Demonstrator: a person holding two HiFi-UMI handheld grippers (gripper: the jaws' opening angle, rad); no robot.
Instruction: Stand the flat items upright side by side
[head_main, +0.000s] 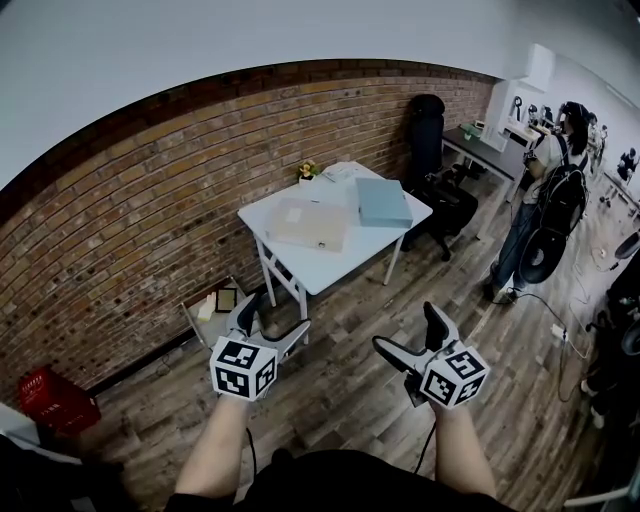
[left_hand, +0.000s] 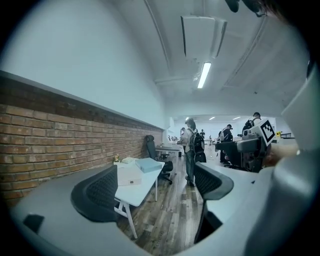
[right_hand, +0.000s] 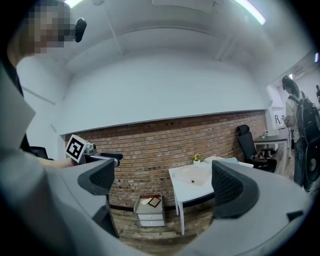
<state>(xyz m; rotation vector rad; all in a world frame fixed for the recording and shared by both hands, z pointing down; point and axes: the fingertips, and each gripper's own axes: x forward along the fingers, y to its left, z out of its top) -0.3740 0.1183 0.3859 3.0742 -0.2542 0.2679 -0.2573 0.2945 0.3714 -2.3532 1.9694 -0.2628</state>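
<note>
A white table (head_main: 335, 268) stands by the brick wall, a few steps ahead of me. On it lie flat a beige box (head_main: 310, 224) and a pale blue box (head_main: 384, 202). My left gripper (head_main: 273, 322) and right gripper (head_main: 408, 332) hang in the air over the wooden floor, well short of the table. Both stand open with nothing between their jaws. In the left gripper view the left gripper (left_hand: 152, 187) frames the table (left_hand: 136, 194), with the beige box (left_hand: 129, 176) and the blue box (left_hand: 149, 164) on it. The right gripper (right_hand: 162, 180) frames the table (right_hand: 186, 194) from the side.
A small flower pot (head_main: 307, 171) and white papers (head_main: 340, 170) sit at the table's far edge. A low drawer unit (head_main: 215, 305) stands left of the table, a red basket (head_main: 55, 400) further left. A black office chair (head_main: 430, 140) and a person with a backpack (head_main: 540, 210) are at the right.
</note>
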